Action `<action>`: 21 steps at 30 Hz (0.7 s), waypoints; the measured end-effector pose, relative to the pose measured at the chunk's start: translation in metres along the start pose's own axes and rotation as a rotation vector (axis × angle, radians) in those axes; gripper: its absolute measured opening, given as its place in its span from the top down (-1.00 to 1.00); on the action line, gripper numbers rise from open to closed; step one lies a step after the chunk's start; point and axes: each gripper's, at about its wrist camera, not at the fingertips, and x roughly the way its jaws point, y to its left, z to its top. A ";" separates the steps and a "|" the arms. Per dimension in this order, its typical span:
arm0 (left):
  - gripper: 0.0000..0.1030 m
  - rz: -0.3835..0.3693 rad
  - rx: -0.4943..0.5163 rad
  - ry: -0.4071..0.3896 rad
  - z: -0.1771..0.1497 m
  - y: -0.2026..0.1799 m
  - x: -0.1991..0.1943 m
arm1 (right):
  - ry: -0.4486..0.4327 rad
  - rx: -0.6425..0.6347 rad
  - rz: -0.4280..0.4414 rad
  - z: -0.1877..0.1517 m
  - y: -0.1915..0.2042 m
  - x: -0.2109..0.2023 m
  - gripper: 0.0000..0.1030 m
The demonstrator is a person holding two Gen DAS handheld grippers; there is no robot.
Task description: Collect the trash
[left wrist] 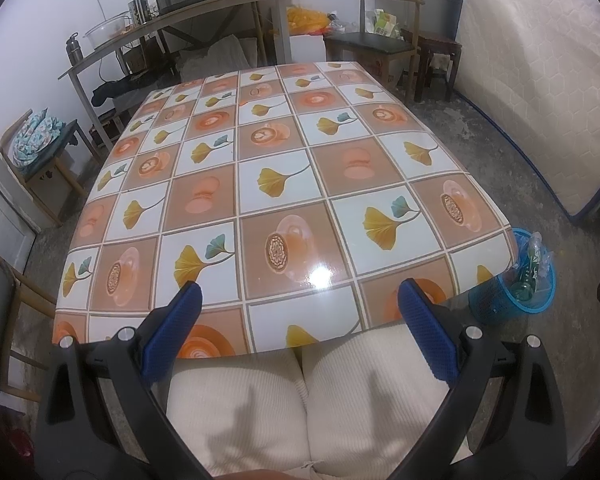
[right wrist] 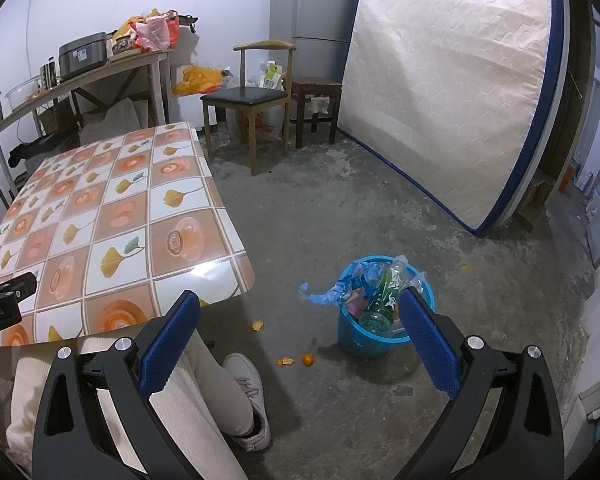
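A blue plastic bin (right wrist: 364,336) stands on the concrete floor right of the table, stuffed with a green bottle (right wrist: 384,292), crumpled blue plastic (right wrist: 340,290) and clear wrappers. The same bin (left wrist: 516,300) shows at the table's right corner in the left wrist view. Orange peel pieces (right wrist: 286,361) and a small orange (right wrist: 307,359) lie on the floor near the bin. My left gripper (left wrist: 300,300) hangs open over the table's near edge, nothing between its fingers. My right gripper (right wrist: 300,312) hovers open above the floor, left of the bin, holding nothing.
The table (left wrist: 260,184) has a glossy orange-and-white patterned cloth. A person's legs in cream trousers (left wrist: 300,400) and a white shoe (right wrist: 248,384) are close below. A mattress (right wrist: 440,92) leans at right; a chair (right wrist: 248,100) and stool (right wrist: 316,92) stand behind.
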 end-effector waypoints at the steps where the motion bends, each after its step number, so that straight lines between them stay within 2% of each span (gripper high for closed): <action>1: -0.83 0.000 0.000 0.000 0.000 0.000 0.000 | 0.000 0.000 0.001 0.000 0.000 0.000 -0.87; 21: -0.83 -0.006 0.009 -0.004 -0.005 -0.002 -0.001 | -0.015 -0.011 -0.006 0.007 -0.002 -0.001 -0.87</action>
